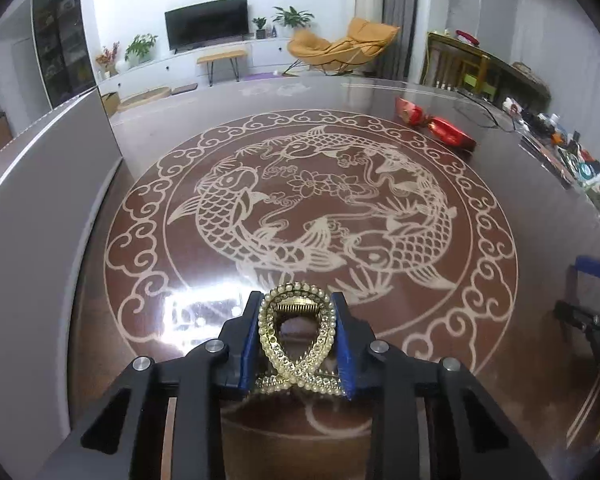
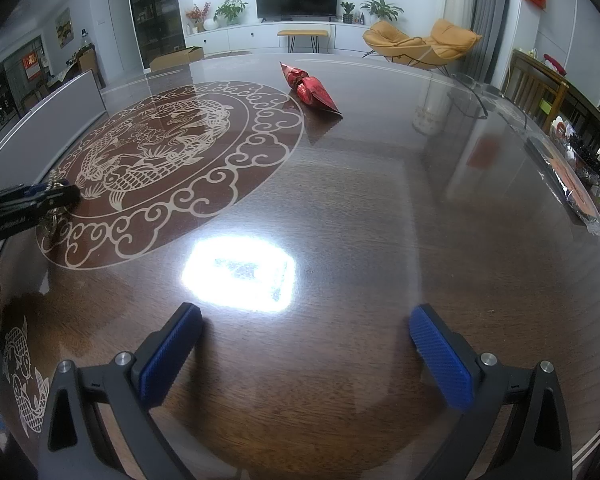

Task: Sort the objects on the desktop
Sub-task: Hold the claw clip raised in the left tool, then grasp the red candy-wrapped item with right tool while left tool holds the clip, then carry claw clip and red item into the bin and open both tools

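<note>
My left gripper (image 1: 298, 300) is shut on a gold hair clip (image 1: 300, 344) set with small pearls, held upright between the blue pads above the near edge of the round fish pattern (image 1: 312, 208) on the table. In the right wrist view the left gripper (image 2: 66, 194) shows at the far left with the hair clip (image 2: 54, 200) in it. My right gripper (image 2: 306, 324) is open and empty, low over the bare brown tabletop (image 2: 360, 200). A red foil snack bag (image 2: 310, 88) lies at the far side of the table; it also shows in the left wrist view (image 1: 436, 124).
A grey box wall (image 1: 40, 200) stands along the left of the table. Several small items and a clear bag (image 2: 580, 184) crowd the table's right edge. A black cable (image 1: 480, 108) lies near the far right. A bright lamp glare (image 2: 240, 272) reflects off the glass.
</note>
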The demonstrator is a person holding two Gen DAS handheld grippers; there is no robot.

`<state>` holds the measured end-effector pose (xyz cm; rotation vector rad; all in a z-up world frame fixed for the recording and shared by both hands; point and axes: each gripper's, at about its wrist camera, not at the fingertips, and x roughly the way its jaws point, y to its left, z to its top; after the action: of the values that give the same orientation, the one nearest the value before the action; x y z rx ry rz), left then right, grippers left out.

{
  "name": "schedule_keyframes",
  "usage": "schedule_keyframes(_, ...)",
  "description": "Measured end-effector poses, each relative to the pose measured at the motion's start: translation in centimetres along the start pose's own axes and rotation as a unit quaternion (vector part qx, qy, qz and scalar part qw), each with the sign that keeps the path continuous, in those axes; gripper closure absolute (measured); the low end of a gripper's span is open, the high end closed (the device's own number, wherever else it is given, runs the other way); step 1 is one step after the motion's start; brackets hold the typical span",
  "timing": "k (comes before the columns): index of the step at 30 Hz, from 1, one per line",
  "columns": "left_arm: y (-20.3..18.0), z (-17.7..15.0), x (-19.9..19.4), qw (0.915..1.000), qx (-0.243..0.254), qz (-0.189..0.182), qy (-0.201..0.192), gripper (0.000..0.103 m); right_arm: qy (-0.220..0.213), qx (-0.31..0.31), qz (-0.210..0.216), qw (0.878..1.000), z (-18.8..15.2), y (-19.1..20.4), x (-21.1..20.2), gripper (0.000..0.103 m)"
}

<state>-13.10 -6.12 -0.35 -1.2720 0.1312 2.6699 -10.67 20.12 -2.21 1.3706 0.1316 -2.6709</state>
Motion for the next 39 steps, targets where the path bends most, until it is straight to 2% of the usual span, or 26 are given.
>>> schedule_keyframes(4,0.0,-0.3,-0.1,1.0,-0.001,-0.005,0.0,0.072,-0.001,0.002,0.003,1.0,0.0,-0.1,0.0,0.0)
schedule_keyframes(7,0.2,-0.3,-0.1,1.0,0.001,-0.003,0.0,0.071,-0.021,0.015,0.055,0.998,1.1,-0.8,-0.1,0.0)
schedule_keyframes(12,0.2,-0.3,-0.1,1.0,0.001,-0.003,0.0,0.071,-0.029,0.024,0.055,0.998,8.2,-3.0,3.0,0.0)
schedule_keyframes(17,0.1,-0.2,-0.2,1.0,0.003,-0.002,0.0,0.071,0.009,-0.023,0.049,0.998,15.7,-0.4,8.8,0.0)
schedule_keyframes(21,0.1,-0.2,-0.2,1.0,0.003,-0.002,0.0,0.071,0.054,-0.046,0.024,0.997,19.2,1.9,13.5,0.0)
schedule_keyframes(25,0.1,-0.2,-0.2,1.0,0.003,-0.002,0.0,0.071,0.051,-0.042,0.028,0.997,20.7,2.9,15.0,0.002)
schedule_keyframes(26,0.1,-0.2,-0.2,1.0,0.003,-0.002,0.0,0.071,0.047,-0.045,0.029,0.997,20.9,3.1,15.1,0.006)
schedule_keyframes(27,0.1,-0.2,-0.2,1.0,0.003,-0.002,0.0,0.071,0.037,-0.049,0.032,0.998,21.0,3.3,14.9,0.026)
schedule_keyframes(28,0.1,-0.2,-0.2,1.0,0.003,-0.002,0.0,0.071,0.025,-0.052,0.035,0.998,21.2,3.5,14.6,0.037)
schedule_keyframes(29,0.1,-0.2,-0.2,1.0,0.003,-0.002,0.0,0.071,0.018,-0.053,0.038,0.998,21.2,3.3,14.3,0.06)
schedule_keyframes(30,0.1,-0.2,-0.2,1.0,0.003,-0.002,0.0,0.071,0.015,-0.055,0.038,0.998,21.1,3.4,14.1,0.071)
schedule_keyframes(31,0.1,-0.2,-0.2,1.0,0.003,-0.001,0.0,0.071,0.014,-0.057,0.04,0.997,21.0,3.6,14.0,0.078)
schedule_keyframes(36,0.1,-0.2,-0.1,1.0,0.003,-0.001,0.0,0.071,0.002,-0.068,0.074,0.995,17.7,4.4,11.6,0.078)
schedule_keyframes(39,0.1,-0.2,-0.2,1.0,0.006,-0.008,-0.001,0.072,0.001,-0.077,0.111,0.991,13.2,5.7,8.3,0.078)
